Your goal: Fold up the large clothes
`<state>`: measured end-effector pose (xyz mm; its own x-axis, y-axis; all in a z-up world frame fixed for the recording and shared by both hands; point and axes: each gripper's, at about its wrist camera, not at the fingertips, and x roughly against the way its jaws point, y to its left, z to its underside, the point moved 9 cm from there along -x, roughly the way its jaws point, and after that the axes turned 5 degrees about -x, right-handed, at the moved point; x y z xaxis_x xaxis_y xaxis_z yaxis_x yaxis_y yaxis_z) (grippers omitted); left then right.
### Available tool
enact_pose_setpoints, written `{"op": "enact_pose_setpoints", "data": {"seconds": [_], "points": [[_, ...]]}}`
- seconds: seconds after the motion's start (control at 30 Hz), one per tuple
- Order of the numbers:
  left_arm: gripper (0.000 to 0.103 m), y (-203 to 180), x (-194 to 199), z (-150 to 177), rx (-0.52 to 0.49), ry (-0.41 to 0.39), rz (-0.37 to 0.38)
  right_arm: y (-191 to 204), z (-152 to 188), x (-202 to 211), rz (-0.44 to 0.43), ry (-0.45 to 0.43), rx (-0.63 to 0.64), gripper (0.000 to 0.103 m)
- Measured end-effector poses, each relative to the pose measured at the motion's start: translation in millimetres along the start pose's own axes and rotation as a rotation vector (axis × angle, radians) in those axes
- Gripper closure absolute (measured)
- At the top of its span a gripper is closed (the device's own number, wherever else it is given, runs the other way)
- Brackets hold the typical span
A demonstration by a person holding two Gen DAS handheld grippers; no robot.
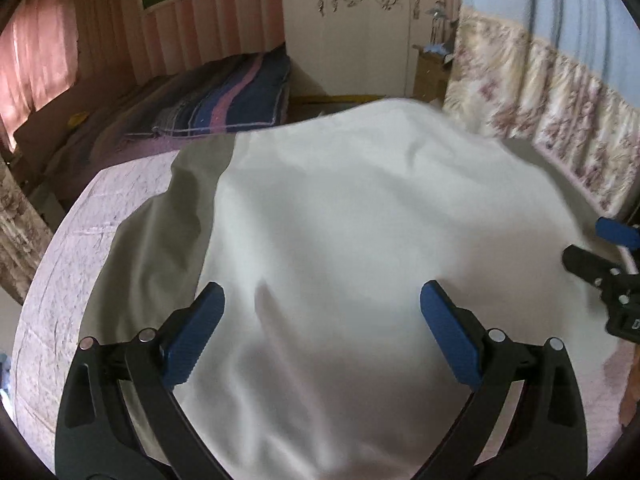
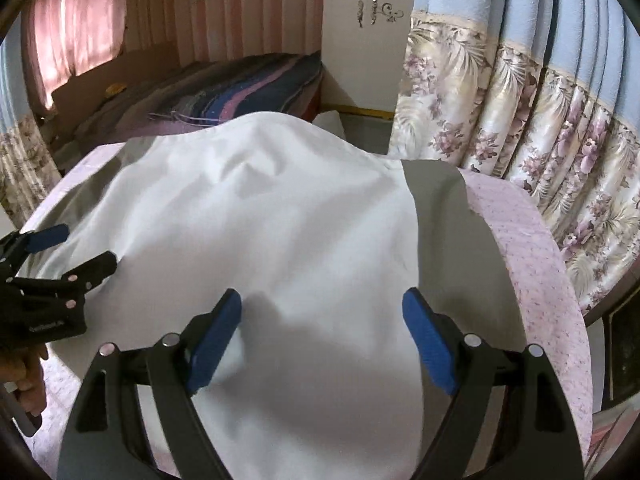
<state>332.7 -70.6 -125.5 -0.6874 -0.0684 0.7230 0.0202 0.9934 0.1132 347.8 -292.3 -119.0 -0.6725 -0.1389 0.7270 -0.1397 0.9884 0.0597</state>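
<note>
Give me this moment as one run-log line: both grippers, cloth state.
left gripper: open, over cloth | right gripper: open, over cloth | large white fabric garment: spread, wrinkled, unheld | pink quilted bed cover: beneath

So the big white garment (image 1: 340, 240) was spread out across pretty much the whole middle of the frame, lying on a pink quilted bed (image 1: 80, 240). Plain smooth fabric with soft wrinkles, humped up a bit toward the top of the frame. In the right wrist view a greyer under-layer (image 2: 440, 208) stuck out along its right edge, and the left wrist view showed one on the left.
</note>
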Motion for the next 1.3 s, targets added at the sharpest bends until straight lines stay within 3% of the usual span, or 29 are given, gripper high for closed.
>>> {"op": "enact_pose_setpoints", "data": {"seconds": [0.27,0.37,0.57,0.73,1.07,1.1,1.13,1.17,1.27,1.3], "points": [[0.005,41,-39,10,0.03,0.07,-0.066,-31,-2,-38,0.089,0.067,-0.014,0.017],[0.007,45,-35,7,0.048,0.069,-0.04,-75,-17,-26,0.083,0.028,-0.123,0.016],[0.007,19,-7,-21,0.034,-0.009,0.038,-138,-12,-36,0.111,0.08,-0.189,0.016],[0.006,-14,-12,-35,-0.011,-0.013,0.058,-129,14,-50,0.027,0.169,-0.167,0.016],[0.003,-29,-54,-22,0.034,0.062,0.048,-119,31,-65,-0.092,0.203,-0.255,0.015],[0.003,-29,-56,-21,0.037,0.066,0.048,-118,31,-65,-0.091,0.201,-0.242,0.021],[0.003,-29,-58,-20,0.037,0.07,0.046,-116,30,-65,-0.097,0.198,-0.236,0.039],[0.003,-30,-59,-20,0.034,0.071,0.042,-108,29,-64,-0.138,0.194,-0.222,0.042],[0.003,-31,-61,-20,0.029,0.073,0.034,-102,27,-62,-0.123,0.187,-0.188,0.054],[0.003,-32,-61,-20,0.027,0.073,0.032,-101,26,-61,-0.126,0.184,-0.191,0.071]]}}
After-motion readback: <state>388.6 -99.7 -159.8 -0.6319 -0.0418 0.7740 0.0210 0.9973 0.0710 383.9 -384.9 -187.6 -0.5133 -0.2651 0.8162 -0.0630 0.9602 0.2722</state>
